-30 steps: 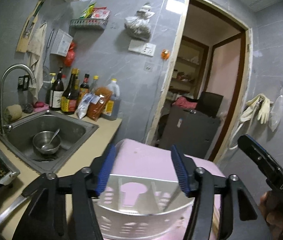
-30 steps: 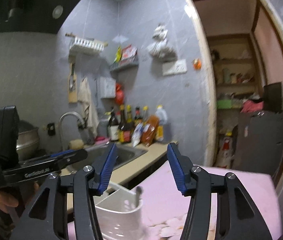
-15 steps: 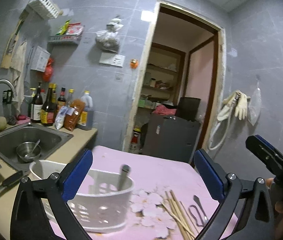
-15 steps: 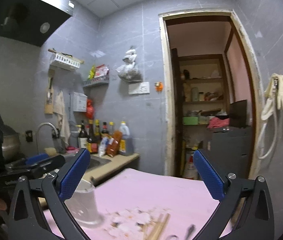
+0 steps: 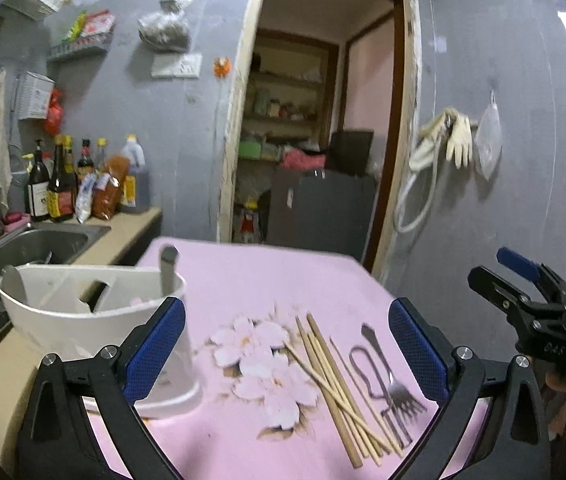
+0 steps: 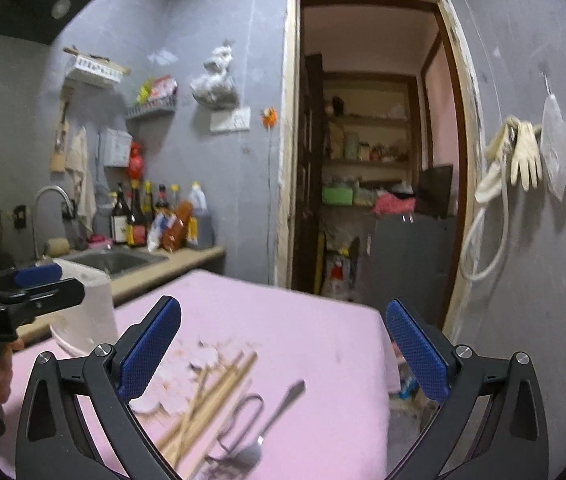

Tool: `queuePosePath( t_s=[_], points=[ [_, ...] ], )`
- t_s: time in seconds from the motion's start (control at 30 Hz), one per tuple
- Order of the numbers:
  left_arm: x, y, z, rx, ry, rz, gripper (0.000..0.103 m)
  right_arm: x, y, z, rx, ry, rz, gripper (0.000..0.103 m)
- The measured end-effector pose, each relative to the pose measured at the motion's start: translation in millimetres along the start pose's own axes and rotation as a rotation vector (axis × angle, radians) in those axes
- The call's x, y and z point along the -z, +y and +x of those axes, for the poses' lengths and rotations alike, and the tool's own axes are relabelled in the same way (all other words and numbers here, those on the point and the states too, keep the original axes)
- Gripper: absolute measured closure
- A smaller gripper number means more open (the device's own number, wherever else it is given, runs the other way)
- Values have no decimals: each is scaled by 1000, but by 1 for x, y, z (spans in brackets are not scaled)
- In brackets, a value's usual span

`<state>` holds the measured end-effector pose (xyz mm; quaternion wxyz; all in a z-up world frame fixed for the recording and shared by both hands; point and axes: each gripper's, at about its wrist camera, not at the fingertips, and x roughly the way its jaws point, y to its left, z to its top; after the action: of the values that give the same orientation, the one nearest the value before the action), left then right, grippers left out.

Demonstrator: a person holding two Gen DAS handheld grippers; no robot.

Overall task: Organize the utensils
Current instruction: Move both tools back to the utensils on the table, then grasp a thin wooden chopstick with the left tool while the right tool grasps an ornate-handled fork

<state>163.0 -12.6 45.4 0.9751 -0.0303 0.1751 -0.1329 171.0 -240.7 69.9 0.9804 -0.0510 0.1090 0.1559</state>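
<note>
Pink tablecloth [image 5: 243, 280] as landmark; wooden chopsticks [image 5: 335, 376] and metal forks [image 5: 395, 396] flat on it, near its right edge; white utensil holder [image 5: 95, 320] at its left edge; left gripper [image 5: 283, 344] and right gripper [image 6: 283, 344] spread wide above, gripping nothing.

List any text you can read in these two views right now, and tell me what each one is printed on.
"DAS", partly readable, on the black body of the right gripper, seen from the left wrist view.
White lettering on the left gripper body: too blurred to read.
Labels on the sauce bottles by the sink: too small to read.
Packets on the wall rack: blurred, unreadable.
</note>
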Motion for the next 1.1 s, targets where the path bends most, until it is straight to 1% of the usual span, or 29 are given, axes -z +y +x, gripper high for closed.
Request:
queuePosePath(
  t_s=[0.03,0.27,0.33,0.37,0.4,0.43,0.5,0.53,0.57,0.6,0.63,0.7,0.77,0.87,1.03,1.1],
  points=[
    [2,-2,6,3,28,5,3,3,-3,3,3,20,7,0],
    [20,-9,37,11,146,25,4,18,-21,22,-2,141,64,1],
    [26,-12,47,10,191,40,4,22,-23,29,-23,185,70,7],
    [29,-13,53,14,215,42,6,24,-24,33,-25,205,70,12],
    [31,-12,56,19,230,42,10,28,-25,38,-29,236,68,21],
    [33,-12,60,25,247,43,13,31,-25,42,-33,263,67,26],
    [37,-12,73,48,303,43,30,37,-27,51,-43,314,60,48],
    [39,-11,80,62,336,39,35,40,-27,56,-58,345,57,53],
    [40,-10,86,81,365,28,44,42,-28,59,-67,360,59,59],
    [42,-8,92,101,390,11,53,45,-28,63,-78,383,60,63],
    [44,-5,99,119,421,-12,56,48,-28,66,-84,403,60,65],
    [45,0,109,129,460,-41,68,52,-28,72,-90,430,58,69],
    [47,2,119,131,497,-51,74,55,-30,78,-101,463,64,70],
    [48,6,133,143,533,-76,77,57,-30,88,-116,507,82,71],
    [52,22,155,167,611,-174,79,63,-32,108,-135,592,113,72],
    [54,31,162,162,643,-209,87,65,-33,117,-143,623,130,73]
  ],
)
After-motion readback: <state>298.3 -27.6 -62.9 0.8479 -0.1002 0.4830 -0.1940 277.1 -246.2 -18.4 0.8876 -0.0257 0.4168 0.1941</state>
